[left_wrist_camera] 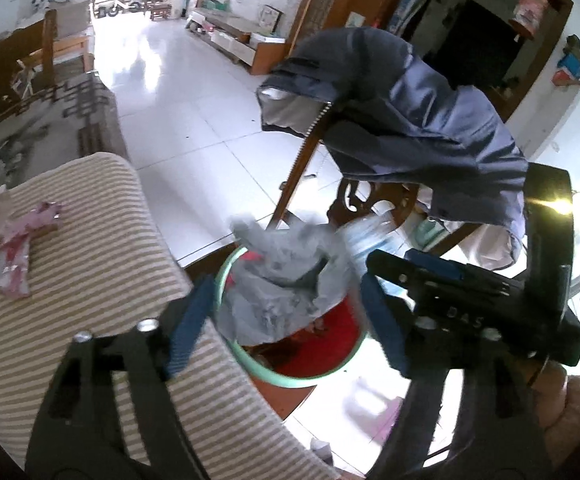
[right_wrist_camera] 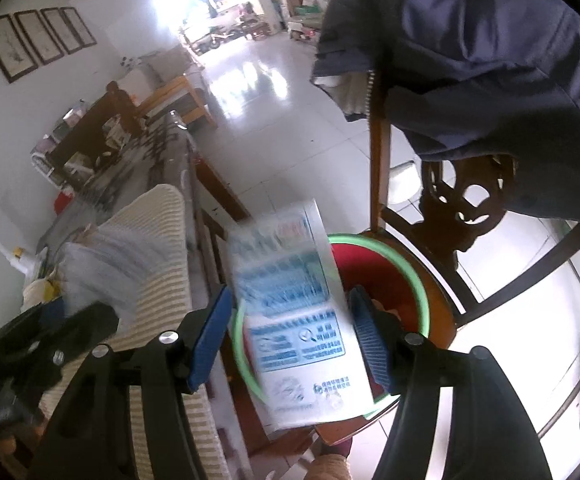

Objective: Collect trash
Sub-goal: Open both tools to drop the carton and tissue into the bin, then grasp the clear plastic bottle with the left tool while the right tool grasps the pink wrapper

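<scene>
White tiled floor, wooden chair (right_wrist_camera: pixel 465 216) holding red bin (right_wrist_camera: pixel 393 276). Right gripper (right_wrist_camera: pixel 290 340) spread, blurred packet (right_wrist_camera: pixel 301 320) loose between pads, directly over bin. Left gripper (left_wrist_camera: pixel 286 320) spread, grey bag (left_wrist_camera: pixel 286 276) dropping binward.

blurred carton (right_wrist_camera: pixel 295 320) print unreadable, grey bag (left_wrist_camera: pixel 286 280) hides bin contents

Black grippers, blue ribbed fingers (right_wrist_camera: pixel 210 340), silver screws
</scene>
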